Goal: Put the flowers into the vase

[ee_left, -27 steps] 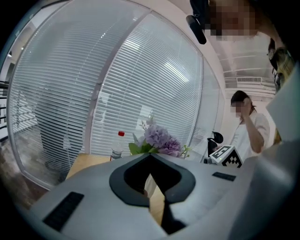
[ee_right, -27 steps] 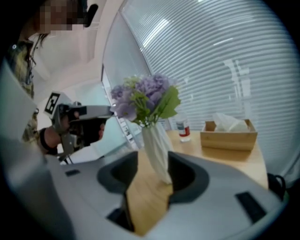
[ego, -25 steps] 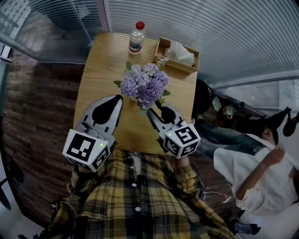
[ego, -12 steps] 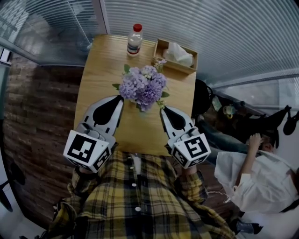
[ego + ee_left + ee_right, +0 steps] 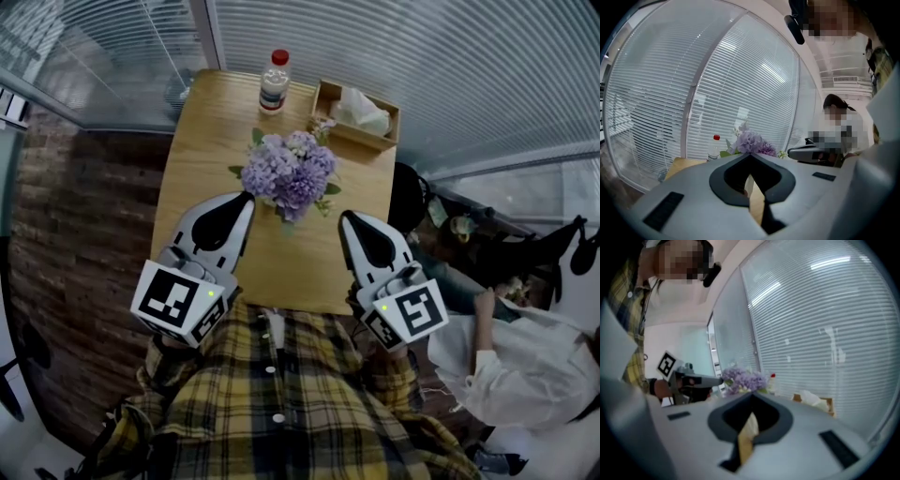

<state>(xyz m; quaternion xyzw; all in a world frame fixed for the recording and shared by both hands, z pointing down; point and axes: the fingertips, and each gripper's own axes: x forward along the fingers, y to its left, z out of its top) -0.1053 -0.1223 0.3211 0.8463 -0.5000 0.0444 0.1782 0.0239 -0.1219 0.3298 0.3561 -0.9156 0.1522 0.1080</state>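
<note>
Flowers (image 5: 289, 173), purple and leafy, stand mid on the pale wooden counter (image 5: 192, 178); left gripper (image 5: 246, 198) and right gripper (image 5: 346, 217) both pinched together, empty; best draw away gently, never brushing petals.

Matt wooden table (image 5: 197, 159), clear plastic bottle (image 5: 273, 86), wooden tissue box (image 5: 366, 136)

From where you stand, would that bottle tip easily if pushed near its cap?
Probably. The bottle stands upright, tall and narrow, so a push up high would likely topple it. Its round body might then roll across the table. It looks like clear plastic, so likely light, though I cannot tell how full it is.
</note>
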